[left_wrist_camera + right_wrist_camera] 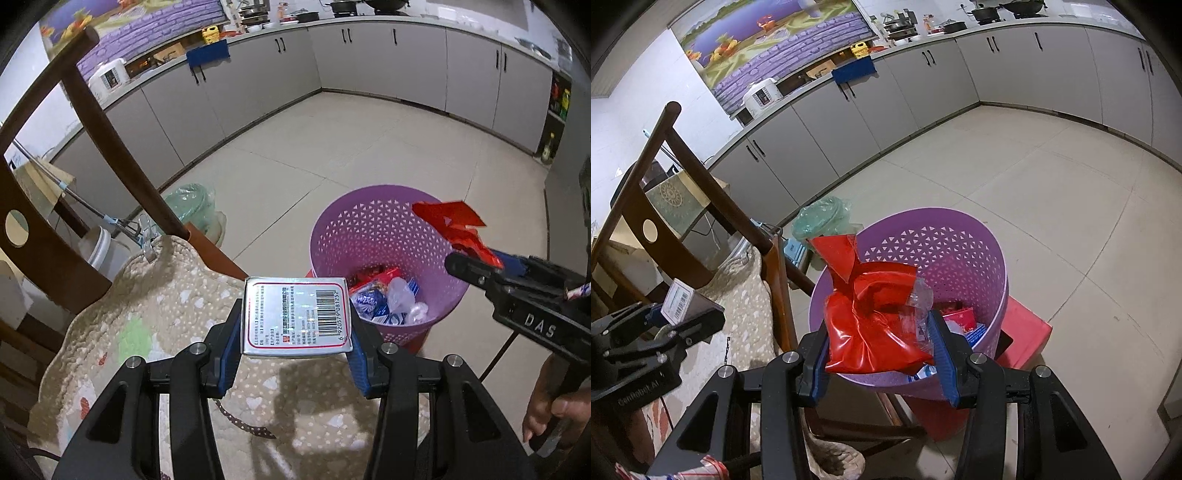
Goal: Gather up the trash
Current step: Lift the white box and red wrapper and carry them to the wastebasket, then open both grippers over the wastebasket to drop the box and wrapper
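My left gripper (293, 354) is shut on a flat silver box (295, 319) with a barcode label, held above a padded chair cushion, left of the bin. It also shows in the right wrist view (677, 304). My right gripper (881, 354) is shut on a red plastic bag (871, 314), held over the near rim of the purple perforated trash bin (960, 251). In the left wrist view the right gripper (476, 266) holds the red bag (458, 225) over the bin (332, 236). The bin holds several wrappers (388, 299).
A dark wooden chair (74, 147) with a beige cushion (147, 314) stands at the left. The bin stands on a red stool (1023, 336). A green bagged item (192, 206) lies on the tiled floor. Grey kitchen cabinets (369, 62) line the back walls.
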Motion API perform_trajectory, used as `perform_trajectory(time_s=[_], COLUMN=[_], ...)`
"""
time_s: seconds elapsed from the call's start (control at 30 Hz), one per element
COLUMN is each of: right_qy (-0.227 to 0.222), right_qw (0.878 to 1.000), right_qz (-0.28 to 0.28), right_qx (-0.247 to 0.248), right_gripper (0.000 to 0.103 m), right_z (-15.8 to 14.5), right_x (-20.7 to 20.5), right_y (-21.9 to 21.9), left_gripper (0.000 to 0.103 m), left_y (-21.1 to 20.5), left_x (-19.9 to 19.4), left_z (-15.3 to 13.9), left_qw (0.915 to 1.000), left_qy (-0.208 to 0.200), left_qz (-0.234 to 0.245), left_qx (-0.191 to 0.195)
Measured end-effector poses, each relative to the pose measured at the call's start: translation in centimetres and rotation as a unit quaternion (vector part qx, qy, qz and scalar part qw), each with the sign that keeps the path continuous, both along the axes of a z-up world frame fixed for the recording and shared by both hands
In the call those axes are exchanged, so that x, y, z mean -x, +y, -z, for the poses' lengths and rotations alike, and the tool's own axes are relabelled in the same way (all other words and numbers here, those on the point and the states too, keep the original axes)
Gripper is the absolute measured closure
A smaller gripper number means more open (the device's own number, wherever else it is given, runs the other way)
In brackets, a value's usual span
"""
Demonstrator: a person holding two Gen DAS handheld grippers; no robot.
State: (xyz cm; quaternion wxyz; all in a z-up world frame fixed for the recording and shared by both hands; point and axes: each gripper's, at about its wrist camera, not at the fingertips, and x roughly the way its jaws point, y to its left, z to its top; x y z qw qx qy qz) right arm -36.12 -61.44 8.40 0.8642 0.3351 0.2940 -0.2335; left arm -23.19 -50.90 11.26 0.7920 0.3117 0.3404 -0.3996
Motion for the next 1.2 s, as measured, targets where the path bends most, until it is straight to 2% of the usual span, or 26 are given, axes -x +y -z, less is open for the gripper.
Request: perform_trajectory(time_s=[0.17, 0.73, 1.2], right_qy=[-0.001, 0.001, 0.002], right_qw=[1.0, 1.0, 1.0], right_qz=[0.004, 0.005, 0.007], right_qx=[-0.003, -0.007, -0.011], right_gripper=[0.052, 0.052, 0.052], right_z=[0.1, 0.4, 1.0], right_x=[0.2, 0.4, 0.5], right_y=[0.0, 0.3, -0.8], left_gripper=[0.055, 0.055, 0.055], left_y=[0.1, -0.3, -2.4], left_x=[0.7, 0.6, 0.6], left_z=[0.5, 1.1, 1.7], left_qw=[0.9998, 0.9998, 0.9996], left_qy=[-0.016, -0.005, -0.006], left_qz=[0.003, 0.002, 0.006], left_qx=[-0.011, -0.018, -0.028])
